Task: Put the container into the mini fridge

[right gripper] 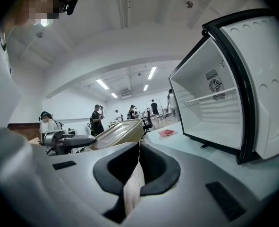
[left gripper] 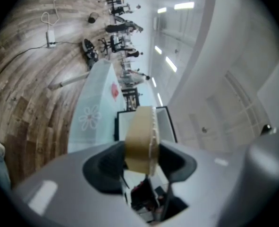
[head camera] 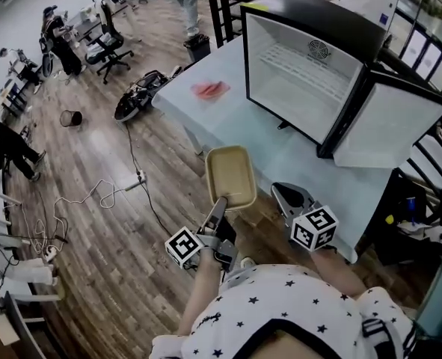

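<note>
A tan rectangular container [head camera: 230, 175] hangs over the near edge of the table, open side up, short of the fridge. My left gripper [head camera: 220, 203] is shut on the container's near rim. In the left gripper view the container [left gripper: 140, 136] stands edge-on between the dark pads, and that gripper [left gripper: 141, 156] points at the mini fridge [left gripper: 168, 123]. The mini fridge [head camera: 303, 69] stands on the table with its door [head camera: 385, 126] swung wide open and a white empty inside. My right gripper [head camera: 286, 194] hovers to the right of the container, shut and empty. In the right gripper view the container [right gripper: 118, 133] is at left.
The light blue table [head camera: 206, 118] carries a red object [head camera: 211, 90] near its far left part. Cables and a power strip [head camera: 139, 176] lie on the wooden floor to the left. Office chairs and people stand farther back. A black railing runs behind the fridge.
</note>
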Motion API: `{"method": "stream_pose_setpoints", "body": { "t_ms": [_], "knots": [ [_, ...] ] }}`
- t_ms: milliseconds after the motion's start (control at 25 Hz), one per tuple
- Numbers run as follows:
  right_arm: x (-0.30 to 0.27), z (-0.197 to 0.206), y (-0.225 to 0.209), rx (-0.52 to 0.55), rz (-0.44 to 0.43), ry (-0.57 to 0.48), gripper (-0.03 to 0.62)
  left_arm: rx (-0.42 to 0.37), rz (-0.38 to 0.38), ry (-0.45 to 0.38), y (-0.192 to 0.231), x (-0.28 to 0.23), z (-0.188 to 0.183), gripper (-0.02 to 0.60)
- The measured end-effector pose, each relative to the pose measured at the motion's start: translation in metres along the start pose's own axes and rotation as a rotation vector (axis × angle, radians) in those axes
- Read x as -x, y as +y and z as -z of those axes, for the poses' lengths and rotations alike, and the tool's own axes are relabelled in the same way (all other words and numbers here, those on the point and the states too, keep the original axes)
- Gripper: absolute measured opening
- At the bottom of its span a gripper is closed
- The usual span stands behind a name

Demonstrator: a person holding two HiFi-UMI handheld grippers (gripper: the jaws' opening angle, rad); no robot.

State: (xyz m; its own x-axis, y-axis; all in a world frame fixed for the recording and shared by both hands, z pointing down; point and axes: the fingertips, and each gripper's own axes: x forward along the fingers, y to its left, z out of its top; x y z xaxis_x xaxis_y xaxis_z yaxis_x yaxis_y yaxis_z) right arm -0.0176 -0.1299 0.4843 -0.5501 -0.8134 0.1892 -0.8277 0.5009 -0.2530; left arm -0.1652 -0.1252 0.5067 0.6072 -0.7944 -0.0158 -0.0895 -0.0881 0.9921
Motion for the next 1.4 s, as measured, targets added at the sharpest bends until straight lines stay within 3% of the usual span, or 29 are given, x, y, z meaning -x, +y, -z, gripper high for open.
{"method": "stream_pose_setpoints", "body": {
  "t_ms": [400, 1120, 1400],
  "knots": [
    [-0.043, -0.008, -0.015, -0.013, 0.089, -0.023, 0.021, 0.003, -0.003, 0.073, 0.009, -0.043, -0.05, 0.213],
    [-0.077, -0.024, -0.093, -0.058, 0.215, -0.028, 0.021, 0.071, 0.061, 0.201, -0.018, -0.162, -0.069, 0.213],
    [-0.106, -0.04, -0.127, -0.049, 0.257, -0.033, 0.021, 0.056, 0.078, 0.272, -0.029, -0.225, -0.082, 0.213]
  ]
}}
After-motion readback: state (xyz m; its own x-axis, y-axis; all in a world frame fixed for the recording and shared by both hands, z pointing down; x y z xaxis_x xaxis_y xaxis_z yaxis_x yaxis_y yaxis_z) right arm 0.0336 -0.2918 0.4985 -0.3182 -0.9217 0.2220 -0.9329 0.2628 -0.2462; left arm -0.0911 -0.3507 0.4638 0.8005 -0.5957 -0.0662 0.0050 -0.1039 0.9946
